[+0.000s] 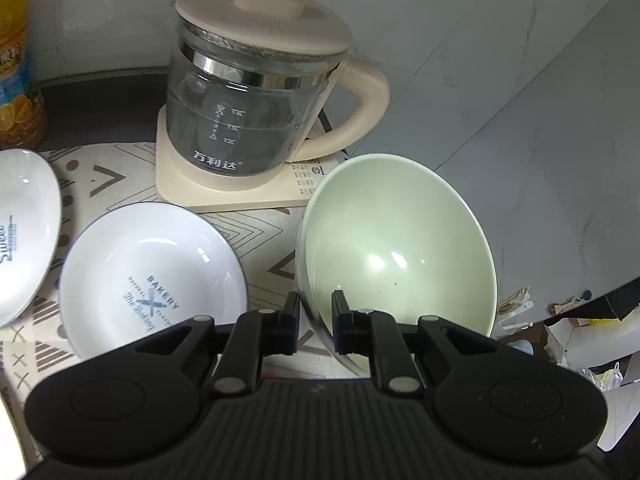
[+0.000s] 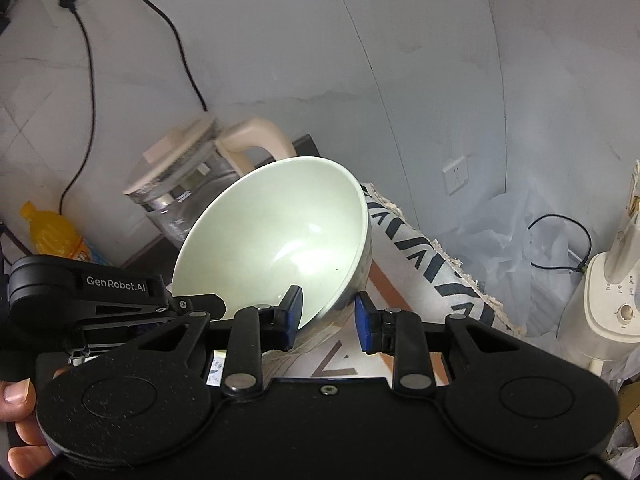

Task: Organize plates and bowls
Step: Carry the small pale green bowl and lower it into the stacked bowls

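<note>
At the counter's left edge stands an orange juice bottle, against the wall. In front of it, on the patterned mat, a white plate is cut off by the frame, and just beside it to the right lies a white bowl printed "BAKERY" (the lettering reads upside down from the left wrist camera). Behind the two, toward the back of the counter, a glass kettle with a cream lid and handle sits on its cream base.

Right of the white bowl, near the counter's right edge, the green bowl is tilted steeply, its opening facing the cameras. The left gripper pinches the bowl's near rim, one finger inside and one outside, jaws closed on the wall. In the right wrist view the right gripper also straddles the green bowl's rim: its left pad lies against the inside, while the right pad stands clear of the outer wall, so its jaws are open. Further right, off the counter, stands a cream appliance.
</note>
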`<state>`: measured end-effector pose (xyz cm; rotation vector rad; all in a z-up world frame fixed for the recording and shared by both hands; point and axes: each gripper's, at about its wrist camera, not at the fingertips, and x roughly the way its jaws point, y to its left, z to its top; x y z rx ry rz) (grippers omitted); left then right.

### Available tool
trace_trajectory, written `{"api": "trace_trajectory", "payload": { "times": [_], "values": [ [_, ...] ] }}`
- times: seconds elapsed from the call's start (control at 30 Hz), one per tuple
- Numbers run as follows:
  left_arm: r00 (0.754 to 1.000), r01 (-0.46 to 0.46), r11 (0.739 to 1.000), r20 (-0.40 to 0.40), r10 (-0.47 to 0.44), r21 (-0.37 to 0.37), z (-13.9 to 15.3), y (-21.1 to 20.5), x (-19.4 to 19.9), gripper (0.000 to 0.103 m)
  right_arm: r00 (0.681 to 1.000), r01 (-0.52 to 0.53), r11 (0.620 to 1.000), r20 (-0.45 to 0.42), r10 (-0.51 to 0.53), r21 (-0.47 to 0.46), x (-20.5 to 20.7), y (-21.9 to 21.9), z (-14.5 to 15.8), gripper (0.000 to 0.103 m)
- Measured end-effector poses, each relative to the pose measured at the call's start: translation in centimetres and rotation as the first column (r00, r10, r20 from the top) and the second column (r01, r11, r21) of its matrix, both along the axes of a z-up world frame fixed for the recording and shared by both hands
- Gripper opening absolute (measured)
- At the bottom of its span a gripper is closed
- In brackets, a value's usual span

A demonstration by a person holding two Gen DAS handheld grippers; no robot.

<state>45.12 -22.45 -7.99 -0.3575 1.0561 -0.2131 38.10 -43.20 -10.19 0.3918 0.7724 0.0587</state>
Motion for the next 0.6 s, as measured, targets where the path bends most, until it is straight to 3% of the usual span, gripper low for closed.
{"api": "trace_trajectory", "payload": {
  "times": [0.6],
  "values": [
    [0.999,0.034,0.999,0.032,-0.034,0.012,2.0,2.9,-6.8,0.015,0.998,0.041,0.999,0.046,-0.041,0.000,-6.4,2.8,2.0,0.028]
  ]
}}
